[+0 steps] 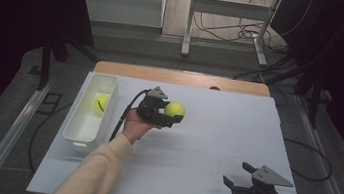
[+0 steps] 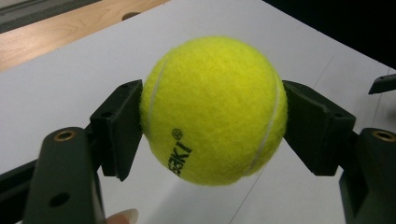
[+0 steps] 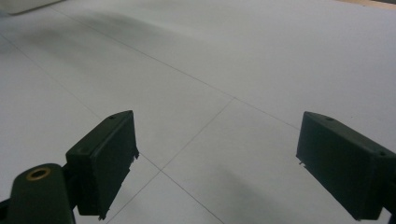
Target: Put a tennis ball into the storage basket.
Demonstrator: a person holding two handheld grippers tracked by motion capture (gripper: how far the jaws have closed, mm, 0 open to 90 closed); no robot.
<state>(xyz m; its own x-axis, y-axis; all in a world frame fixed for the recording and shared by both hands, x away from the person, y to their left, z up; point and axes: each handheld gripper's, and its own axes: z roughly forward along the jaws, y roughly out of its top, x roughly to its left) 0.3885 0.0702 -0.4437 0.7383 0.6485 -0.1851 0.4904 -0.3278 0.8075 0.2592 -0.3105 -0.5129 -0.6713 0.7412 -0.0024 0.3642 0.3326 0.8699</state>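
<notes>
My left gripper (image 1: 174,111) pinches a tennis ball (image 1: 175,109) right of the white bin (image 1: 86,128); my right gripper (image 1: 240,177) rests near right, jaws spread.

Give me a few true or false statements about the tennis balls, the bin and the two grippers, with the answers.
1. The left gripper is clamped on a tennis ball. True.
2. The white bin holds no ball. False: a second tennis ball lies in it.
3. The right gripper has its jaws apart with nothing between them. True.
4. The held ball is red. False: it is yellow-green.
</notes>
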